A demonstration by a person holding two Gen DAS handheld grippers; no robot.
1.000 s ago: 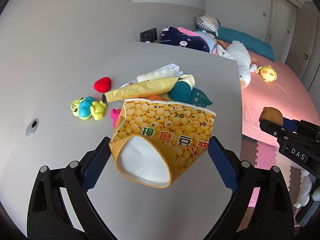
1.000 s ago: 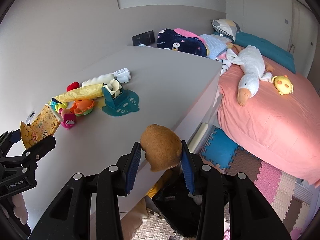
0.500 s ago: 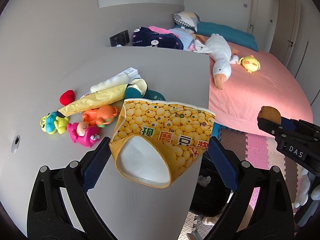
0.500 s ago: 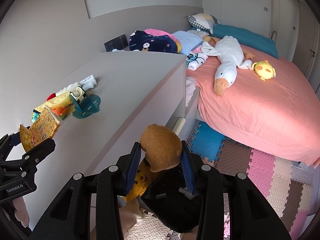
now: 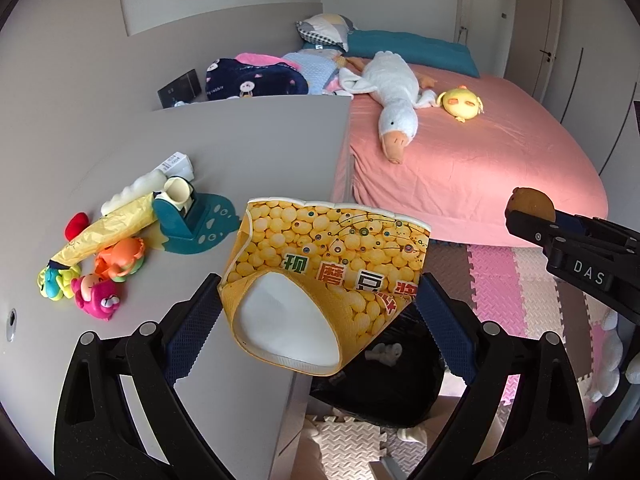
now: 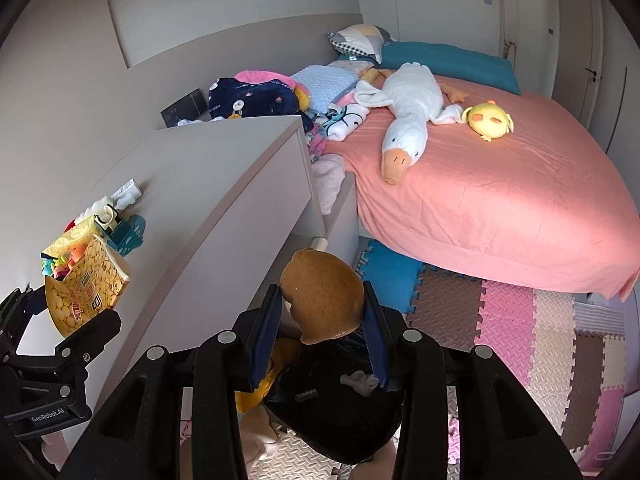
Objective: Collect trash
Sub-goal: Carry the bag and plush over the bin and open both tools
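Both tools shifted over bin point(image 6: 340, 412), 1 cup point(image 5: 320, 276), 1 bun point(image 6: 322, 296)

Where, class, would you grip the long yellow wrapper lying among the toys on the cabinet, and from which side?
Grip the yellow wrapper across its narrow width near the middle, coming from above. It lies flat and long on the cabinet, with the teal holder crowding one end and toys the other, so the top looks like the freest side.

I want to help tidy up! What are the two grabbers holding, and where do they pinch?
Left gripper pinches the yellow cup by its sides near the bottom. Right gripper squeezes the brown bun at both sides.
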